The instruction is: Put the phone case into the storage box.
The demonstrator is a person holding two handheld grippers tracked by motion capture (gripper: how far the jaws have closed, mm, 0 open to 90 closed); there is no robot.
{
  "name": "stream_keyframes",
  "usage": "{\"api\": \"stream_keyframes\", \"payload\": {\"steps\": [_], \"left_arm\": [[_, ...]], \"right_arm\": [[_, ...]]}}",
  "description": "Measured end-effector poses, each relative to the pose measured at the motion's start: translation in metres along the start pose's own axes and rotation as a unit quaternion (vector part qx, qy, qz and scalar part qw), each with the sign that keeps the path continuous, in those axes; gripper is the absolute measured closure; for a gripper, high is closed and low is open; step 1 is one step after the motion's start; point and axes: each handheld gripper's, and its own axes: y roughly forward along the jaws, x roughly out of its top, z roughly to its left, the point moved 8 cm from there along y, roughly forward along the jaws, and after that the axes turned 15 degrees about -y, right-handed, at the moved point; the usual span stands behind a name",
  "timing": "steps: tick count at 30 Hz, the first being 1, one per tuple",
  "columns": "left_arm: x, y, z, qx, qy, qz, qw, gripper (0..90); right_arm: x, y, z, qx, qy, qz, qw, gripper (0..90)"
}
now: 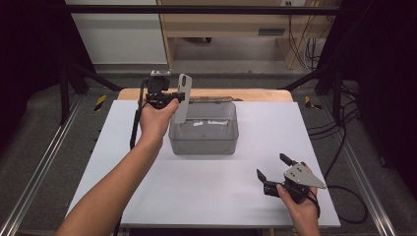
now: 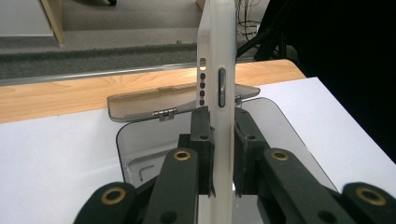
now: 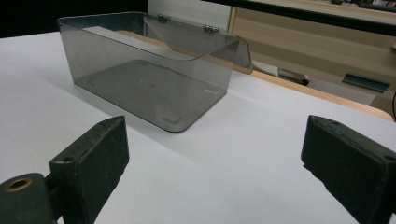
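Note:
My left gripper [image 1: 173,100] is shut on a white phone case [image 1: 182,98], which it holds upright above the back left corner of a smoky clear plastic box [image 1: 204,130]. In the left gripper view the case [image 2: 218,88] stands edge-on between the pads of that gripper [image 2: 222,158], with the open box [image 2: 140,154] below. The box lid [image 2: 140,103] is hinged back and lies behind it. My right gripper [image 1: 273,166] rests open near the table's front right, nothing between its fingers. In the right gripper view its gripper [image 3: 212,158] faces the box [image 3: 149,79] from a distance.
A white mat [image 1: 147,187] covers the table, with a wooden strip [image 1: 255,94] along the far edge. A small hex key [image 2: 147,171] lies inside the box. Cables [image 1: 344,162] trail off the right side. Metal rails [image 1: 34,182] flank the table.

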Motion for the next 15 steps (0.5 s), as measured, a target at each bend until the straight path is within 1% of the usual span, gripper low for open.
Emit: {"api": "stream_keyframes", "payload": {"steps": [12,15], "left_arm": [[-0.003,0.009,-0.001,0.002,0.004,0.008,1.0,80.6],[-0.004,0.012,0.0,0.006,0.007,0.012,0.9999,80.6]], "right_arm": [[-0.001,0.0,0.001,0.003,0.001,0.003,1.0,7.9],[-0.001,0.0,0.001,0.003,0.0,0.004,1.0,8.0]]}}
